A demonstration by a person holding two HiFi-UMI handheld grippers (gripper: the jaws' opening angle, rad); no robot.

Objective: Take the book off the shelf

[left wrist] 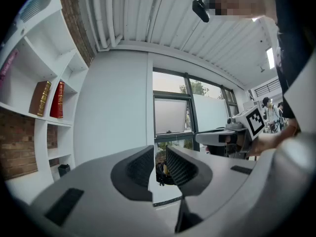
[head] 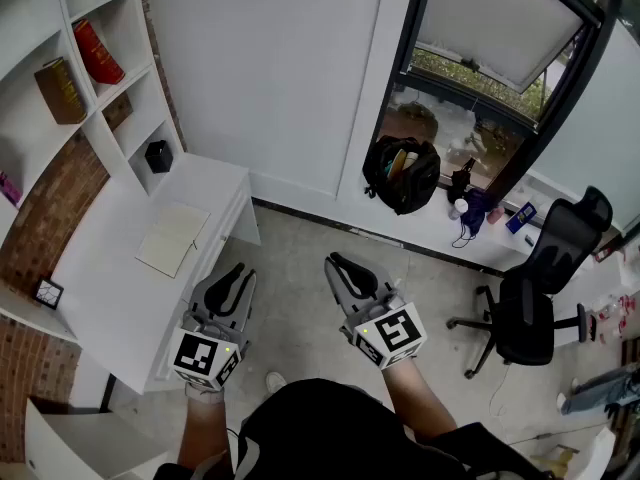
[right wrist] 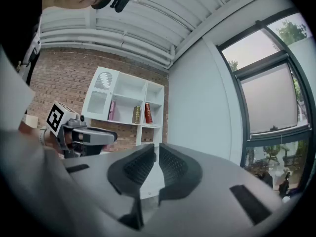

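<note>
On the white shelf (head: pixel 120 83) at the upper left stand a red book (head: pixel 97 51) and a brown-gold book (head: pixel 60 90), both leaning. A pink book (head: pixel 8 188) shows at the far left edge. My left gripper (head: pixel 233 274) hangs over the floor beside the desk's right end, far below the books, shut with nothing between its jaws. My right gripper (head: pixel 343 266) is level with it to the right, also shut and empty. The left gripper view shows the brown book (left wrist: pixel 40 98) and red book (left wrist: pixel 57 99) beyond that gripper (left wrist: pixel 159 154). The right gripper (right wrist: pixel 157 151) points toward the shelf (right wrist: pixel 123 90).
A white desk (head: pixel 110 288) under the shelf carries an open notebook (head: pixel 173 238) and a small framed object (head: pixel 47 292). A black box (head: pixel 158 155) sits in a low cubby. A black backpack (head: pixel 402 173) lies by the window, and an office chair (head: pixel 540 288) stands at the right.
</note>
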